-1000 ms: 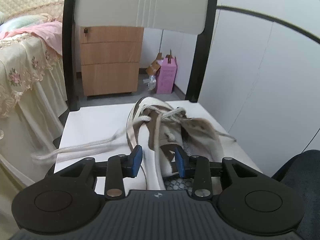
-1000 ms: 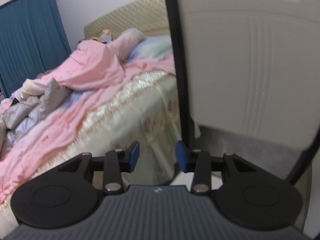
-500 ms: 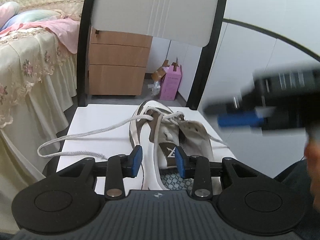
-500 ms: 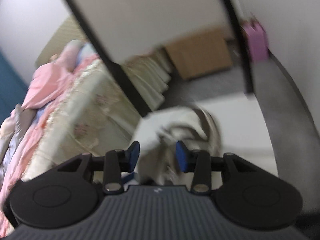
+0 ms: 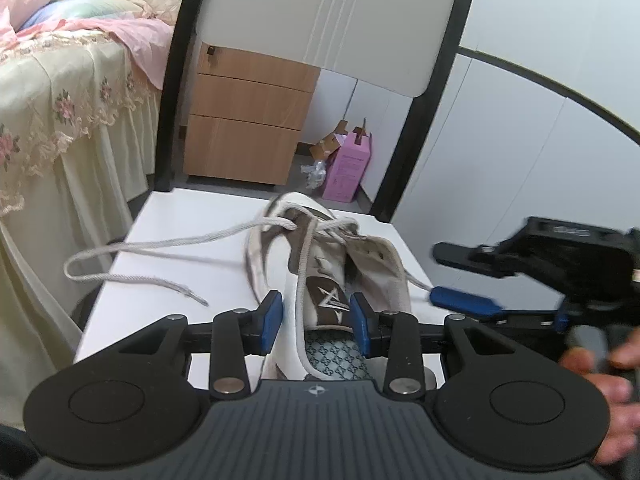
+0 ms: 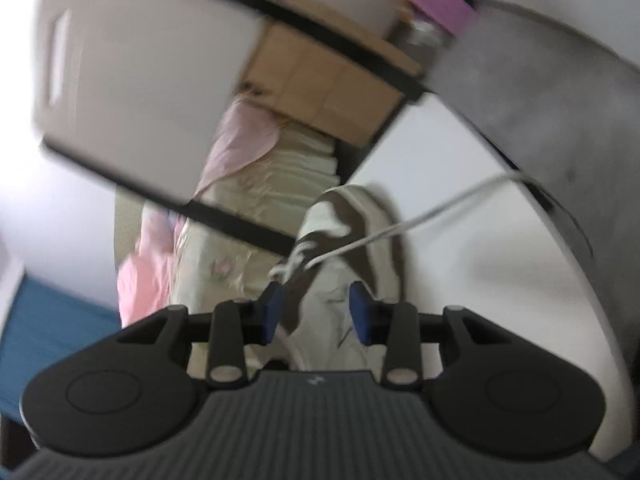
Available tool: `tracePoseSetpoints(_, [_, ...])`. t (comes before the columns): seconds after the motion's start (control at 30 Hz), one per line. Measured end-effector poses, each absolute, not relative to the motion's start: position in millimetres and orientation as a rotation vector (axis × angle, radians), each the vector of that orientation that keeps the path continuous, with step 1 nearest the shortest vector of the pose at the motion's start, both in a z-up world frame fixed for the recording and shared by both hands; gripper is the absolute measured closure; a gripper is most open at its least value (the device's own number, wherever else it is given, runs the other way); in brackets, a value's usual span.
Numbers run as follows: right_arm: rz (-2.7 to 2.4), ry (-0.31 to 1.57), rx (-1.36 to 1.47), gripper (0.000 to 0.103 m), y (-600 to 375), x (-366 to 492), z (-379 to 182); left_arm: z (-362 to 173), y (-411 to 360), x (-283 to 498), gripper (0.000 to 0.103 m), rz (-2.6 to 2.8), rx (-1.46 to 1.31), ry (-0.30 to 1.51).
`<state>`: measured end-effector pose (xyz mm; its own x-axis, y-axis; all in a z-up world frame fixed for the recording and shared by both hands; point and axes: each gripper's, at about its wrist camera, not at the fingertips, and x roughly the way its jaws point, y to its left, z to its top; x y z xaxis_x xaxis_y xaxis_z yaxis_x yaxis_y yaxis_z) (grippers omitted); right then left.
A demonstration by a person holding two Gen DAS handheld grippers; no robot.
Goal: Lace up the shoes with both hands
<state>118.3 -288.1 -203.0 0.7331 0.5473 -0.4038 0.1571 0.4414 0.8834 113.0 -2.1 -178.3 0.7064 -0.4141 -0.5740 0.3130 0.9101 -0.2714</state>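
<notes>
A: Left hand-held gripper [image 5: 316, 318]?
B: Jaws parted, pads clear of the shoe [image 5: 328, 280] lying straight ahead on the white surface [image 5: 160, 240]; its tongue sits between them.
A: Right hand-held gripper [image 6: 316, 312]?
B: Also apart, holding nothing, over the shoe's side, though the view is blurred. One lace [image 5: 132, 250] trails off to the left gripper's left.

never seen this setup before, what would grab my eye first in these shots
A white and brown shoe lies on the white table, right in front of the left gripper, whose jaws stand open around its tongue. A loose lace loops off to the left across the table. At the right edge, the right gripper, turned on its side, reaches in toward the shoe.
</notes>
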Motion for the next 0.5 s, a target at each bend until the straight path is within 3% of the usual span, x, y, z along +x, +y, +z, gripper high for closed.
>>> tracePoseSetpoints(0.5, [0.165, 0.775, 1.317, 0.062, -300, 164, -241, -180, -12, 118, 0.057, -0.357, -0.132, 0.615])
